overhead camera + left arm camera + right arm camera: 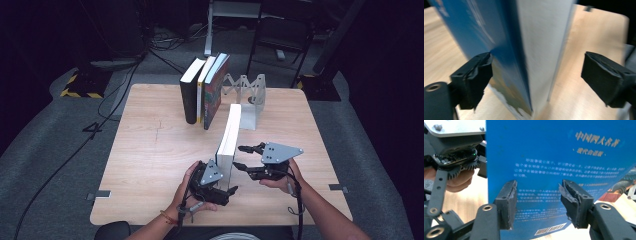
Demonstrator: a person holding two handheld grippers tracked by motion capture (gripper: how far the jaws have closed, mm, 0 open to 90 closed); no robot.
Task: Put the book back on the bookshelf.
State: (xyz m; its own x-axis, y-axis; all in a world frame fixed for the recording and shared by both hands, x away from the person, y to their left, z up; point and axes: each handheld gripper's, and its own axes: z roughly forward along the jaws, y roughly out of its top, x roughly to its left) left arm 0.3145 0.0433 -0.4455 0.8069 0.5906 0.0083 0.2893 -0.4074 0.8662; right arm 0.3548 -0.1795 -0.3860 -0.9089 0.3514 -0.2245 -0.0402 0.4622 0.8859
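Standing upright on the tabletop, the blue book sits between the left gripper's released jaws; the right gripper's jaws, seemingly parted, face its cover.

A book stands on edge on the bench, between the left gripper and right gripper. Behind it, three books lean together, left of a bookend.

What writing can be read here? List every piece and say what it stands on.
"中国四大名著": gold heading on the back cover of the blue book, in the right gripper view.
Gold line under that heading: too blurred to read.
White paragraph on the same cover: too small to read.
Barcode digits: unreadable.
Three standing books at the back of the table: no text legible.
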